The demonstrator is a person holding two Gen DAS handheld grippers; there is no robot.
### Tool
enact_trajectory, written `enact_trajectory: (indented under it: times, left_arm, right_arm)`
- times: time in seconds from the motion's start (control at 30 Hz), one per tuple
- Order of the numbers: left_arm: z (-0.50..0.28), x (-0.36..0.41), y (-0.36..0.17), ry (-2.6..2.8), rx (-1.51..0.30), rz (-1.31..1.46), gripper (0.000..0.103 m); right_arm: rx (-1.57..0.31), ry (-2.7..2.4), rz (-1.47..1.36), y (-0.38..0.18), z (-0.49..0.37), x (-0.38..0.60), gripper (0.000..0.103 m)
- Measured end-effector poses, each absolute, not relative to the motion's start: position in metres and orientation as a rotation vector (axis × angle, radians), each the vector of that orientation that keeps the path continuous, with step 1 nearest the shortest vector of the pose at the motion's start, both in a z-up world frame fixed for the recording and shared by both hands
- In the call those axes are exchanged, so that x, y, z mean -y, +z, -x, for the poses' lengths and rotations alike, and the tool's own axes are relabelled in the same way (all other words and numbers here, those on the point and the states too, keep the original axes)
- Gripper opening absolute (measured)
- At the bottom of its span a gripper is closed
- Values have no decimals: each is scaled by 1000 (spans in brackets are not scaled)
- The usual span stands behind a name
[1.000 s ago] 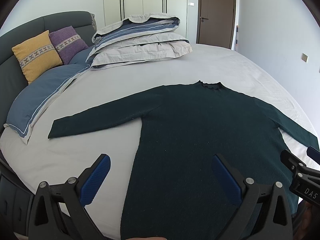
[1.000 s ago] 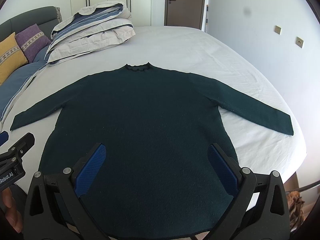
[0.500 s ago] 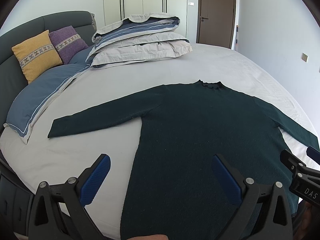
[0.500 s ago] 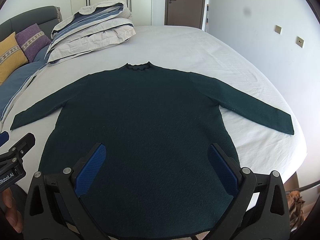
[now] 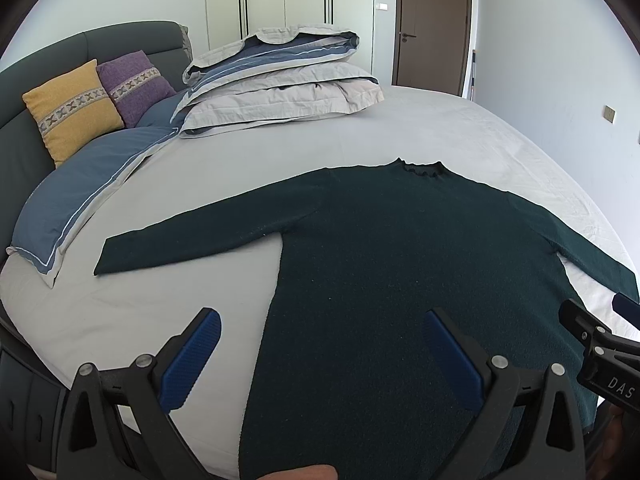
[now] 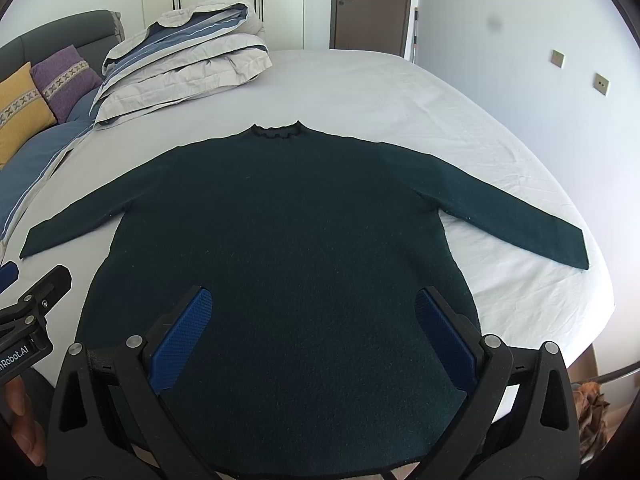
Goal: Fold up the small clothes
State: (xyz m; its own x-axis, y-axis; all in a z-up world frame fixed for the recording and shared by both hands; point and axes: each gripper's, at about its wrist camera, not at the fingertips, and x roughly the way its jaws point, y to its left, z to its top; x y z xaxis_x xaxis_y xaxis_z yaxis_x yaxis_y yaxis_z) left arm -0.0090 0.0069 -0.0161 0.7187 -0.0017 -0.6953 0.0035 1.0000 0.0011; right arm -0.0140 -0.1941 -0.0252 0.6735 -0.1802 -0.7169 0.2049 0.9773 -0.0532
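Dark green knit sweater (image 6: 280, 240) lies flat on the bed (image 6: 400, 92), collar toward the far edge, hem at the near edge under us, both sleeves spread sideways toward the bed's side edges. We hold the left hand-held gripper (image 5: 320, 356) over the hem's left corner and the right hand-held gripper (image 6: 312, 332) over the hem's middle-right, both with jaws wide apart, gripping nothing. Sweater's long axis runs straight away from both; each sleeve is nearer its own-side gripper.

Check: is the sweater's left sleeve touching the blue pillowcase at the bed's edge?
Apart. The left wrist view shows the sleeve cuff ending short of the blue pillowcase, with a strip of bare white sheet plainly between them.
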Motion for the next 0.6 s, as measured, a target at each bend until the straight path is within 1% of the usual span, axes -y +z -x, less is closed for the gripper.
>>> enact_trajectory:
  times: [0.33,0.6]
  left_arm:
    - [9,-3,-21,6,-774,-8,103]
    - [12,8,-26,33,-720,-60,103]
  right_arm:
    - [-810,-216,-39,-31,13,195,103]
    - [-826,-222,-67,-40,5,213,103]
